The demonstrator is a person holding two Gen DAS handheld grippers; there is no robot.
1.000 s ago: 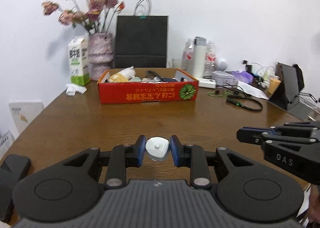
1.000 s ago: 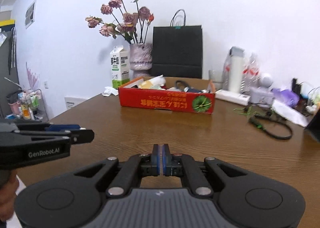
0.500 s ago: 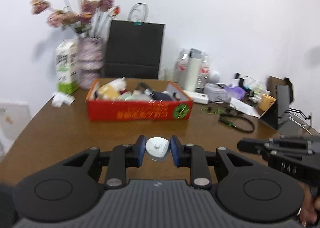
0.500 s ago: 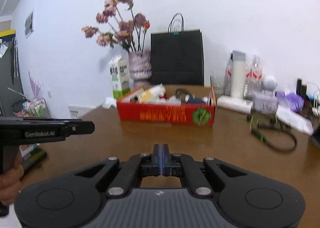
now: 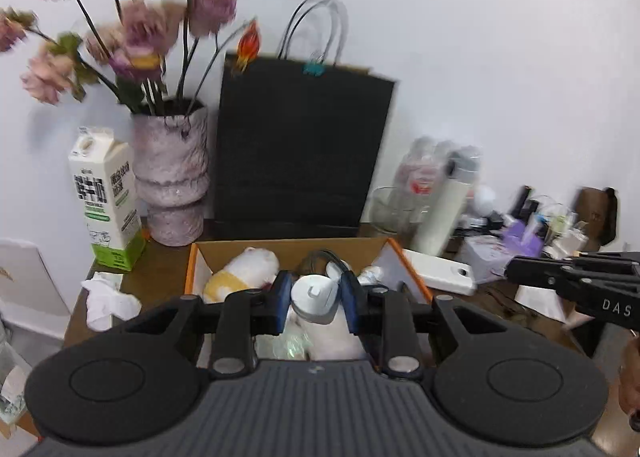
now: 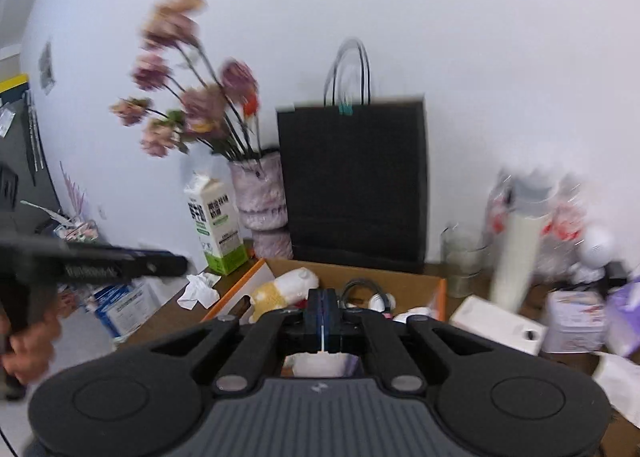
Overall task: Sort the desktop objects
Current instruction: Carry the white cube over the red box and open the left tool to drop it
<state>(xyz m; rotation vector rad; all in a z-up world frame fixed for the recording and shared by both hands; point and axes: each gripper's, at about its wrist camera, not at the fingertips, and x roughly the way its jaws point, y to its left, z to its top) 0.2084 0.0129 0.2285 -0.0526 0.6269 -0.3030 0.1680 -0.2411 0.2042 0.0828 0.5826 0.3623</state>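
My left gripper [image 5: 314,295] is shut on a small white charger plug [image 5: 313,294] and holds it over the open cardboard box [image 5: 288,251]. The box holds a white and yellow plush toy [image 5: 244,271], a black cable and other small items. My right gripper [image 6: 322,313] is shut and empty, also above the box [image 6: 360,275], to the right of the left one. The right gripper shows at the right edge of the left wrist view [image 5: 576,283]. The left gripper shows at the left of the right wrist view [image 6: 100,263].
Behind the box stand a black paper bag [image 5: 296,141], a pink vase with flowers [image 5: 172,169] and a milk carton [image 5: 106,193]. A crumpled tissue [image 5: 108,299] lies left of the box. A white power bank [image 5: 440,273], bottles [image 5: 436,193] and clutter fill the right side.
Both grippers have moved forward across the table and risen until they are over the box. The left gripper still holds the white plug. The right gripper stays shut.
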